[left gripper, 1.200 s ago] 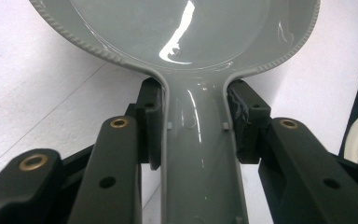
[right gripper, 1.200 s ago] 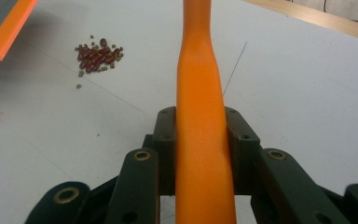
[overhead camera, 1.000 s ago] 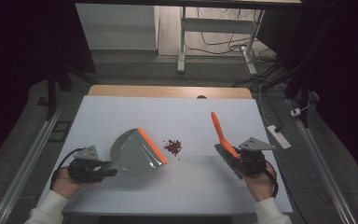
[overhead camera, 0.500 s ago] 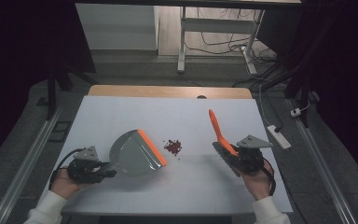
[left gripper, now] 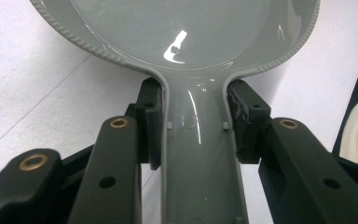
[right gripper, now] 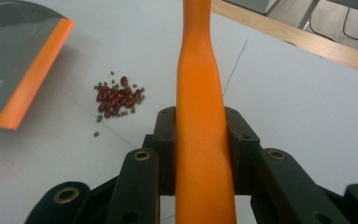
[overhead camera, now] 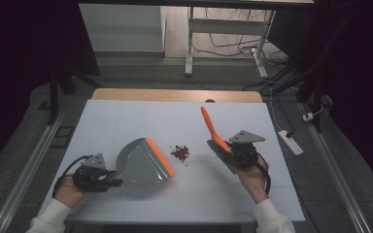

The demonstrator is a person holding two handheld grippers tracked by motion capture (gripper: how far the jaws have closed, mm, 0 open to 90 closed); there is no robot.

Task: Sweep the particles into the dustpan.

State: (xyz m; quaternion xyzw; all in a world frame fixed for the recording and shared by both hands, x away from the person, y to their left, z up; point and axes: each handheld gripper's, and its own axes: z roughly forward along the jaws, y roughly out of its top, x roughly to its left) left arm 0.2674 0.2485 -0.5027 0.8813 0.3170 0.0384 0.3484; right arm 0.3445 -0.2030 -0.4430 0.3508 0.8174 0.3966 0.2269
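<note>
L gripper (overhead camera: 112, 182) clamped on grey dustpan (overhead camera: 141, 162) handle; in L gripper view both pads (left gripper: 150, 122) press handle sides, pan bowl spreads ahead, glossy. Jaws closed as far as handle allows, nothing else between them. R gripper (overhead camera: 226, 154) clamped on orange brush (overhead camera: 212, 132) handle; R gripper view has handle (right gripper: 203, 140) running up between pads, tight both sides.

Largest first: white table (overhead camera: 126, 116), wood strip along far edge. Dustpan lies flat at table's L-centre, orange lip (overhead camera: 160, 156) facing R toward spill, handle pointing back-L to L hand (overhead camera: 70, 189). Brush at R-centre, handle tilted up and away toward far edge, dark bristle head low near table just ahead of R hand (overhead camera: 252, 177); can't tell if bristles touch the top. Beans (overhead camera: 180, 152): small heap of dark red ones w/ a few greenish bits, sits between pan lip and brush head, near both, touching neither. A few strays just beside heap (right gripper: 116, 98) on near side.

Pan interior looks clean in L gripper view.
</note>
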